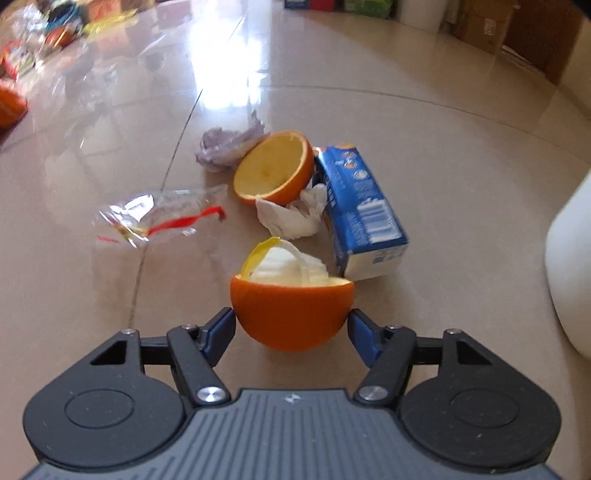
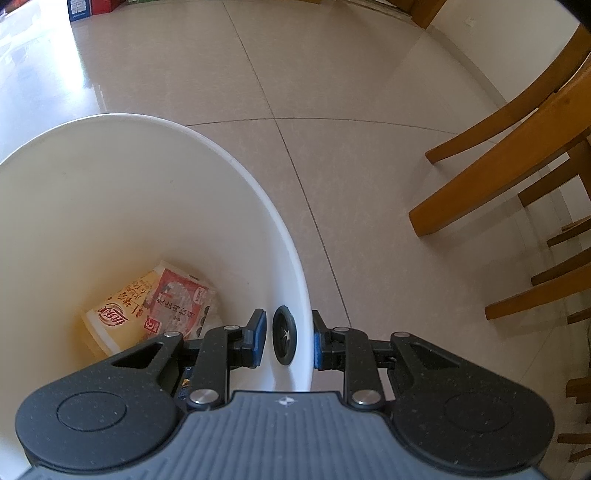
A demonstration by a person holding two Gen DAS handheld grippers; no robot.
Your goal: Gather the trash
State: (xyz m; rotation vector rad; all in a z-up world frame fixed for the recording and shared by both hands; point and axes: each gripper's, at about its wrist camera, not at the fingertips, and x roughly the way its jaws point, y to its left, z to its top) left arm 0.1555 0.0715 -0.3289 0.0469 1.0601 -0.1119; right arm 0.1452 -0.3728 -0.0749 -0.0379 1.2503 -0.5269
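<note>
An orange peel half (image 1: 291, 317) with white pith and a scrap inside sits on the tiled floor between the blue pads of my left gripper (image 1: 290, 325), which is open; each pad stands just beside the peel. Beyond it lie a second hollow orange half (image 1: 273, 173), a crumpled white tissue (image 1: 291, 218), a blue carton (image 1: 364, 210), a purple crumpled wrap (image 1: 225, 147) and a clear plastic wrapper (image 1: 159, 218) with a red strip. My right gripper (image 2: 288, 339) straddles the wall of the white bin (image 2: 147, 155) at a black grommet, shut on it. A printed food packet (image 2: 155, 310) lies in the bin.
The white bin (image 1: 570, 266) also shows at the right edge of the left wrist view. Wooden chair legs (image 2: 517, 166) stand to the right of the bin. More bright wrappers (image 1: 55, 33) litter the floor far left, and boxes (image 1: 480, 22) line the far wall.
</note>
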